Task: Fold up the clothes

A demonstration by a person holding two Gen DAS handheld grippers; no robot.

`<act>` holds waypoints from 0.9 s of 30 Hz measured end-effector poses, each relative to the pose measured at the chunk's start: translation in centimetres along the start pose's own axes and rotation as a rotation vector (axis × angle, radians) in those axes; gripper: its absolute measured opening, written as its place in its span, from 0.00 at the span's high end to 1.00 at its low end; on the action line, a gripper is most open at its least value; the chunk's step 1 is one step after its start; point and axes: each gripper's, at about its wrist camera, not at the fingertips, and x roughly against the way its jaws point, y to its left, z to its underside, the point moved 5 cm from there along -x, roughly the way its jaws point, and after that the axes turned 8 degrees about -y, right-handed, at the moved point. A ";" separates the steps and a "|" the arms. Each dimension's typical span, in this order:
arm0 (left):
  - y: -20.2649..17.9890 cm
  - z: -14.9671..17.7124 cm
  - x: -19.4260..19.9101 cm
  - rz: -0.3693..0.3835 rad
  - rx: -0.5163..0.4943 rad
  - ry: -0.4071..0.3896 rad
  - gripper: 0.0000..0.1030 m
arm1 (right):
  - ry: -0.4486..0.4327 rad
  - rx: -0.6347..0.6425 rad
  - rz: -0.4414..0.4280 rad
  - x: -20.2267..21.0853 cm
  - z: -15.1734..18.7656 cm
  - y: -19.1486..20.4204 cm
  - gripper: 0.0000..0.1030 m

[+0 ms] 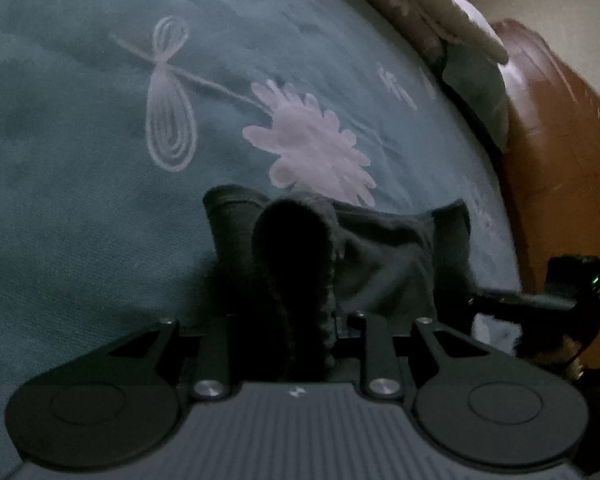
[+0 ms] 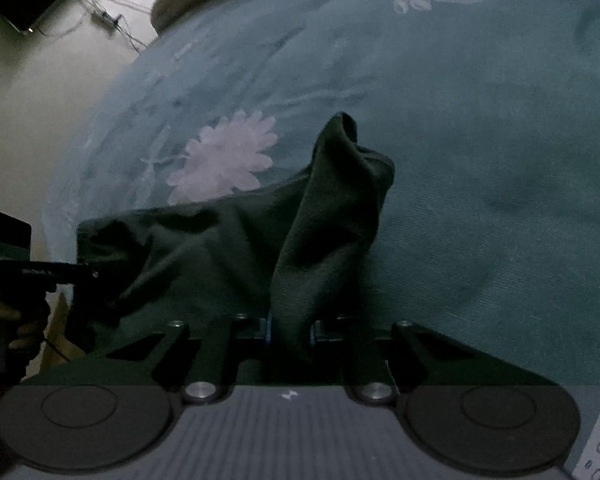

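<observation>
Closest to the lens in both wrist views is the ribbed grey body of each gripper with its two round black pivots, and right beyond it, dark cloth. My left gripper (image 1: 300, 320) is closed on a bunched end of the dark garment (image 2: 204, 248); the cloth stands up between the fingers as a thick rounded fold with a fuzzy seam. My right gripper (image 2: 292, 328) is also clamped on the garment, and a twisted tongue of cloth rises from its fingers and flops over at the top.

Between the two grips the garment hangs as a short slack span, so its long axis runs from one gripper to the other, sideways across both views. Each gripper shows at the edge of the other's view, so they are near each other and seem about level. The garment is lifted over the bed cover (image 1: 80, 180), not spread on it; whether any part touches the cover I cannot tell.

Its cloth looks like a soft matte knit, dark green-grey, which creases easily. By contrast the cover is a teal plush with a short nap, printed with a pale flower (image 1: 312, 144) and a looped leaf outline. Far right stands a glossy brown headboard (image 1: 560, 160).

I judge the cloth is held for a fold, or carried already folded; the pictures fit both.
</observation>
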 end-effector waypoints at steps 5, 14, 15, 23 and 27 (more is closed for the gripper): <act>-1.5 -0.5 1.0 -0.002 -0.043 -0.023 0.76 | -0.054 -0.016 -0.027 1.4 0.0 0.5 0.84; -7.7 -2.9 1.1 0.033 -0.189 -0.043 0.76 | -0.183 -0.012 -0.051 6.7 -0.2 1.0 0.85; -8.7 -3.2 0.8 0.040 -0.210 -0.040 0.76 | -0.201 -0.019 -0.049 7.4 -0.1 0.8 0.85; -17.0 -3.7 -5.5 0.107 -0.421 0.068 0.76 | -0.351 -0.129 0.032 14.6 2.7 -3.6 0.84; -22.4 -3.2 -10.0 0.151 -0.551 0.143 0.76 | -0.418 -0.207 0.103 18.4 5.4 -6.6 0.84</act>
